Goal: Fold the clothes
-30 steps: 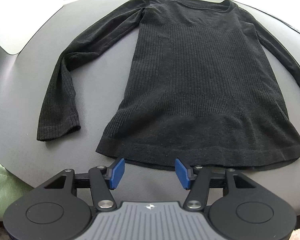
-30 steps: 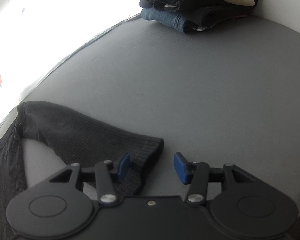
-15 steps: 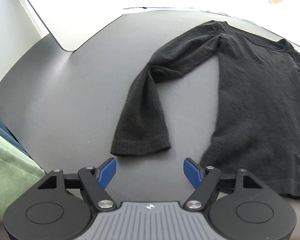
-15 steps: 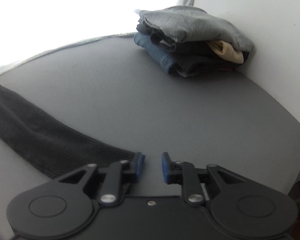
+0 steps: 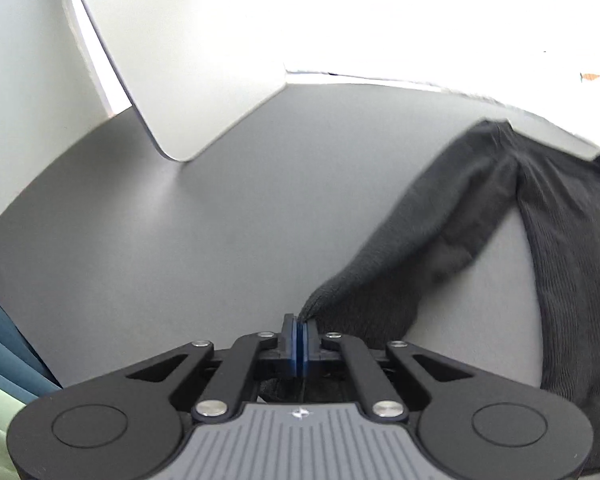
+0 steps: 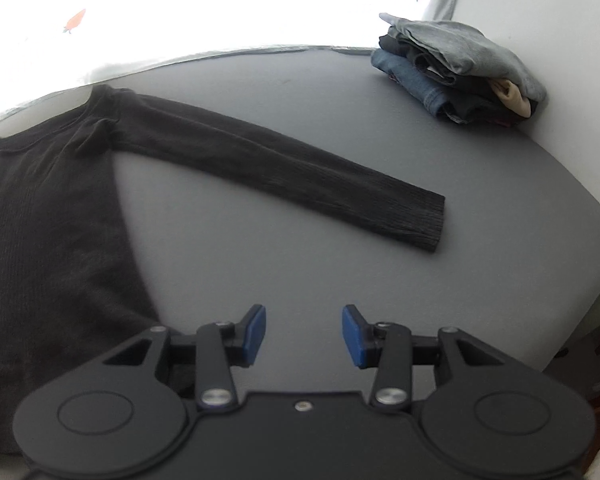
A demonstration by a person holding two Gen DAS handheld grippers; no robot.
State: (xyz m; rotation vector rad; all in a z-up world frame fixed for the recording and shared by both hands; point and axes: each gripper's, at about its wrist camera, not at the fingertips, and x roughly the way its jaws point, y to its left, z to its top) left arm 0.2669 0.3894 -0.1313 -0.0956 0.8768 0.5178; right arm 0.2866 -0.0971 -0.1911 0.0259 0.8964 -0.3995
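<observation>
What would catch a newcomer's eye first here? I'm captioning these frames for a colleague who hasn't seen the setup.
First, the black long-sleeved top spread on the grey table, with the left hand-held gripper shut on the cuff of one sleeve. The other sleeve lies flat and stretched out, ahead of the open, empty right hand-held gripper. A stack of folded clothes sits at the table's far right corner.

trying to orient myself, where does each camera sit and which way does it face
Left wrist: on the left gripper, looking down at the grey table; jaws shut on the black ribbed knit top's sleeve cuff.
Right wrist: on the right gripper, jaws open, facing the other sleeve and the folded clothes pile.
Shared: top and table.
</observation>
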